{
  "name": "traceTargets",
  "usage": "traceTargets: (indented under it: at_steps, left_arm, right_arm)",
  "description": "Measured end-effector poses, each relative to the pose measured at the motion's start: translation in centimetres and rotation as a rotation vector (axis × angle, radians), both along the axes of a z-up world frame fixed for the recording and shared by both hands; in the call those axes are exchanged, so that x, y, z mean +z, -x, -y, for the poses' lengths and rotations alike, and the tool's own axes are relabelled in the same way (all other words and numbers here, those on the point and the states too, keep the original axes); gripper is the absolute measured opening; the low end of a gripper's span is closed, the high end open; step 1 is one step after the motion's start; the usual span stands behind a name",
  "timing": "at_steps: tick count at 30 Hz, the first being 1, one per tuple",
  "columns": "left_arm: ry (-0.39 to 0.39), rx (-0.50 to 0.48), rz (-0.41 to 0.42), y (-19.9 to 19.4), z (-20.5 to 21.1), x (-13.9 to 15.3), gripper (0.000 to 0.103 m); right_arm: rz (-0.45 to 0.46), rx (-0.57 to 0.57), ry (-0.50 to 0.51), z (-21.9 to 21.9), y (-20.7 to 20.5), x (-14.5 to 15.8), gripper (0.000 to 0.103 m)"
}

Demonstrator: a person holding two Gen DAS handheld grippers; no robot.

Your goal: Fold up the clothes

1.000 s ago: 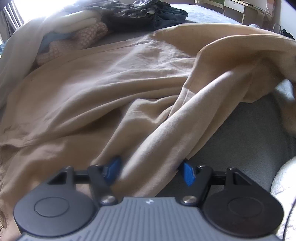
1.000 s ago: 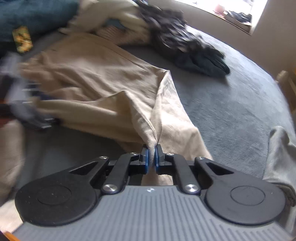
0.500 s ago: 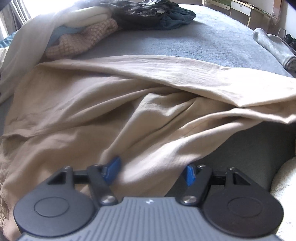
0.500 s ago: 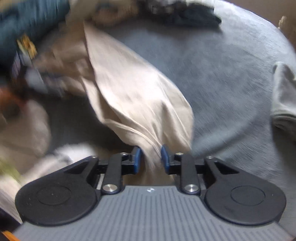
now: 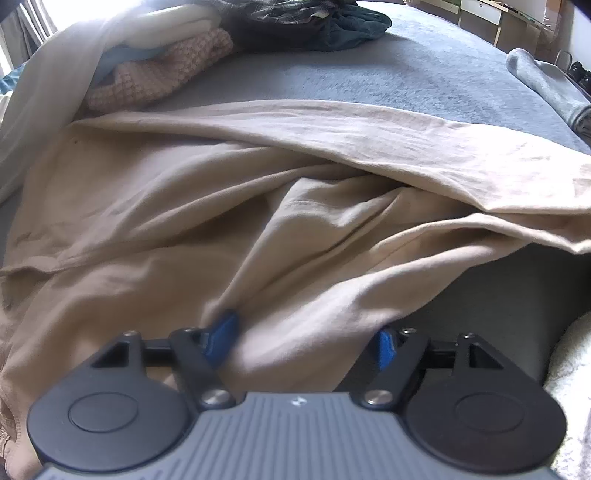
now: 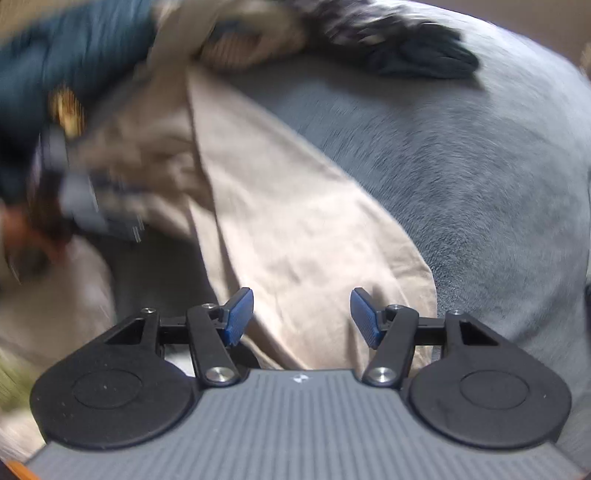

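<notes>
Both my grippers wide: right gripper [image 6: 301, 317] opening over beige garment [image 5: 229, 229], left gripper [image 5: 308, 332] opening astride fold. Soft, limp; pinch hem at 3 o'clock.

Both wrist cams close, down-angled; share beige garment [image 5: 229, 229].

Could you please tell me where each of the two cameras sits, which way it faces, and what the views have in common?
Left wrist: sits on the left gripper, looking steeply down along its opening fingers at the tan garment bunched between them; no hand shows.
Right wrist: sits on the right gripper, looking down along its opening fingers, not pressing the tan cloth below; the blurred left gripper and a hand show at the left edge.
Shared: the tan garment, the grey bed cover and the dark clothes pile.
</notes>
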State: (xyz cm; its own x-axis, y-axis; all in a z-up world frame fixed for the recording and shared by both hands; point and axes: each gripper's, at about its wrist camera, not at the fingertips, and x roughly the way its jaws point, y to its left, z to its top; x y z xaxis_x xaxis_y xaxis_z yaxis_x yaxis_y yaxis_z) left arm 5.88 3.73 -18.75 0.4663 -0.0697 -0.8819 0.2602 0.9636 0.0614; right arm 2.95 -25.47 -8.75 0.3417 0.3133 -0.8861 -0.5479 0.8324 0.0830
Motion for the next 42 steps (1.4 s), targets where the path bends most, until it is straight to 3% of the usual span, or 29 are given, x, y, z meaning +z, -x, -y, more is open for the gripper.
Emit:
traceTargets:
  at_steps: [6, 10, 11, 12, 15, 19, 23, 27, 31, 37, 42]
  left_arm:
    - [0.004, 0.003, -0.003, -0.2, -0.1, -0.3, 0.077]
    - [0.011, 0.005, 0.006, -0.2, -0.3, 0.0, 0.077]
    - [0.012, 0.005, 0.011, -0.2, -0.3, 0.2, 0.076]
    - [0.011, 0.0, 0.023, -0.1, -0.3, 0.4, 0.075]
    - [-0.011, -0.037, 0.077, 0.2, 0.1, 1.4, 0.075]
    - [-0.017, -0.093, 0.15, 0.4, 0.6, 2.4, 0.075]
    - [-0.052, -0.127, 0.136, -0.2, 1.4, 1.3, 0.076]
    - [-0.069, -0.132, 0.101, -0.4, 1.6, -0.3, 0.076]
    - [-0.052, -0.123, 0.092, -0.7, 1.3, -0.7, 0.078]
    - [-0.028, -0.116, 0.087, -0.9, 1.0, -1.0, 0.08]
    - [-0.017, -0.13, 0.088, -0.7, 0.5, -1.3, 0.08]
  right_arm:
    - [0.062, 0.143, 0.265, -1.9, 2.1, -1.8, 0.054]
    - [0.085, 0.164, 0.339, -1.7, 2.7, -1.8, 0.049]
    - [0.103, 0.166, 0.362, -1.7, 2.8, -1.8, 0.04]
    - [0.114, 0.152, 0.369, -1.6, 2.8, -1.7, 0.022]
    - [0.137, 0.055, 0.33, -0.8, 1.7, -0.6, 0.014]
    - [0.116, -0.137, 0.163, 1.5, -0.7, 1.9, 0.01]
    - [0.055, -0.338, -0.02, 5.0, -3.3, 3.5, 0.01]
    - [0.085, -0.43, 0.026, 6.5, -4.9, 3.5, 0.01]
    - [0.118, -0.468, 0.147, 7.0, -6.4, 2.5, 0.012]
    - [0.173, -0.386, 0.232, 5.6, -10.0, 1.3, 0.008]
    - [0.261, -0.377, 0.255, 6.4, -14.4, 3.5, 0.007]
